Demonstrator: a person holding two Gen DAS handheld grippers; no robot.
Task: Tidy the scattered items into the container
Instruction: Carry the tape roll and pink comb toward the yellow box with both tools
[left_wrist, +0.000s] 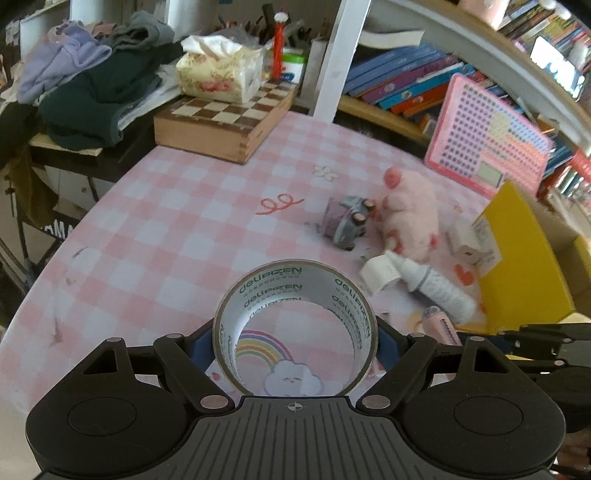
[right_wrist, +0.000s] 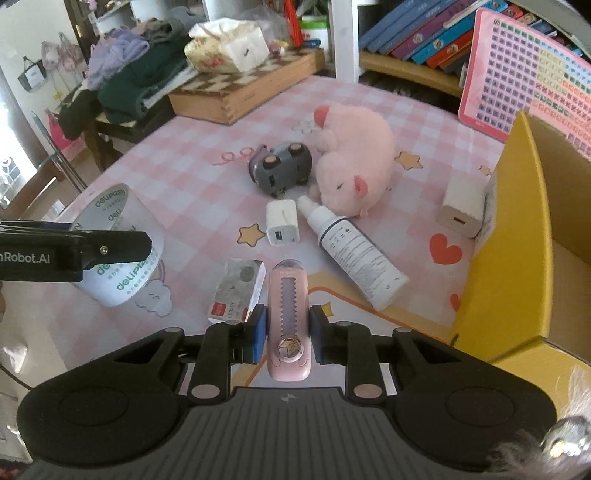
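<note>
Left wrist: left gripper (left_wrist: 294, 341) clamps the glossy tape roll (left_wrist: 294, 328) above the checked surface (left_wrist: 177, 221). Right gripper (right_wrist: 286, 332) pinches the smooth pink plastic cutter (right_wrist: 287, 317). Both picks look done; next, carry right into the yellow cardboard box (right_wrist: 517, 229), clearing its wall.

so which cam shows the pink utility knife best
The right wrist view: the pink utility knife lies lengthwise between the right gripper fingers, whole body and serrated slider visible. The left wrist view shows only its tip near the yellow box.
</note>
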